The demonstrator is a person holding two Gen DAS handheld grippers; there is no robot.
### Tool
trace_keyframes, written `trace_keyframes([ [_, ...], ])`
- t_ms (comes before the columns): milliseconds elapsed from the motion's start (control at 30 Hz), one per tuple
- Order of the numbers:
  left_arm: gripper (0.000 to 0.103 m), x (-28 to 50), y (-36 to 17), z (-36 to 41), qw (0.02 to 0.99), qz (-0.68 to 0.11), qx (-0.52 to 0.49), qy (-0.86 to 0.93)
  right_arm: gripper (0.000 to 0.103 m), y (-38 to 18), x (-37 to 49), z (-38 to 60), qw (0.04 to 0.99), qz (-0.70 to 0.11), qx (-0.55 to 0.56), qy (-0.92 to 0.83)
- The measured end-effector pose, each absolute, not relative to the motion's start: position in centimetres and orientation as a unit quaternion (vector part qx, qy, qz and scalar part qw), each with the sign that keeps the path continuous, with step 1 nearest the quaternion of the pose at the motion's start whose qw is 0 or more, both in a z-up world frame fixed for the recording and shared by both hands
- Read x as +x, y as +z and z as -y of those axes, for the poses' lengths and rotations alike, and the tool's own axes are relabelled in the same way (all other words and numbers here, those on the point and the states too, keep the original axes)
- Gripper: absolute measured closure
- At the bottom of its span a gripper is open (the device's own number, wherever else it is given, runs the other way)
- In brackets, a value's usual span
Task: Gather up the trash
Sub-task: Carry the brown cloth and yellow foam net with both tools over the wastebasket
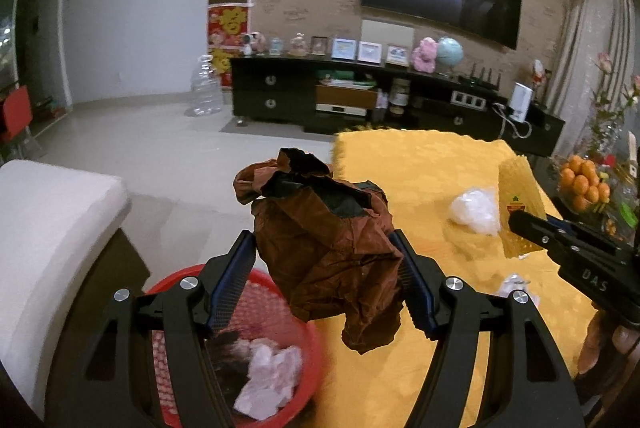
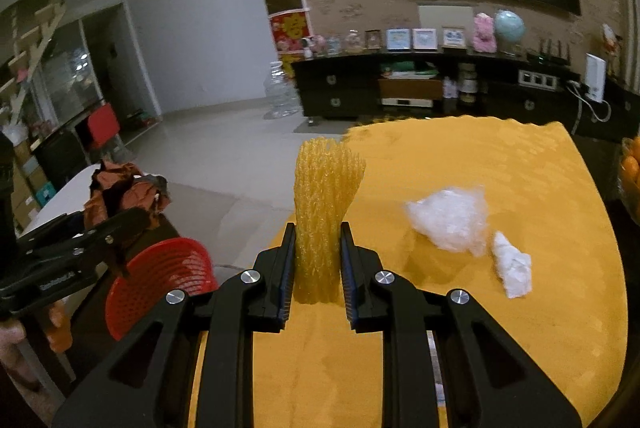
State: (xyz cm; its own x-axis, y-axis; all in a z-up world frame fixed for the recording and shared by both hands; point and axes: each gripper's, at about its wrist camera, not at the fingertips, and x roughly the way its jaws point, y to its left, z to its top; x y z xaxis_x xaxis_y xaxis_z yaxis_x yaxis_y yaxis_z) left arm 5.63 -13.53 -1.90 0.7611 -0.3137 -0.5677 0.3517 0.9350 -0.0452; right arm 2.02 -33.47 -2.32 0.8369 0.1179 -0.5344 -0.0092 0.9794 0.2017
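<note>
While left gripper (image 1: 326,248) clamps crumpled brown paper (image 1: 320,248) above red basket (image 1: 304,340), right gripper (image 2: 318,252) pinches yellow foam net (image 2: 322,211) over yellow tablecloth (image 2: 500,167); white plastic wad (image 2: 450,222) lies beside.

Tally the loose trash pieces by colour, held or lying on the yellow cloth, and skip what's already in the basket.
Brown crumpled paper bag, in left hand-held gripper: 1
Yellow foam mesh sleeve, in right hand-held gripper: 1
Clear/white crumpled plastic wrap, on yellow tablecloth: 1
White crumpled tissue wad, on cloth: 1
Total: 4
</note>
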Motion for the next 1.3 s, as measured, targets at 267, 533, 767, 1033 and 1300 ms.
trace_keyframes([
  [267, 0.037, 5.3, -2.1, 9.0, 0.944, -0.304, 0.021, -0.128, 0.082, -1.9, 2.9, 29.0, 0.952, -0.288, 0.069, 0.076],
  [533, 0.037, 4.9, -2.3, 5.2, 0.947, -0.31, 0.015, -0.081, 0.082, -1.2, 3.5, 25.8, 0.95, -0.289, 0.054, 0.11],
  [767, 0.037, 5.0, -3.1, 3.2, 0.946, -0.319, 0.017, -0.053, 0.082, -1.2, 4.2, 23.4, 0.943, -0.297, 0.054, 0.139],
  [1033, 0.037, 6.1, -4.7, 1.3, 0.937, -0.348, 0.006, -0.032, 0.082, -2.2, 5.6, 20.7, 0.929, -0.324, 0.055, 0.169],
  [1300, 0.037, 7.2, -7.2, 1.1, 0.923, -0.384, 0.013, -0.024, 0.082, -4.7, 6.9, 18.0, 0.91, -0.363, 0.057, 0.194],
])
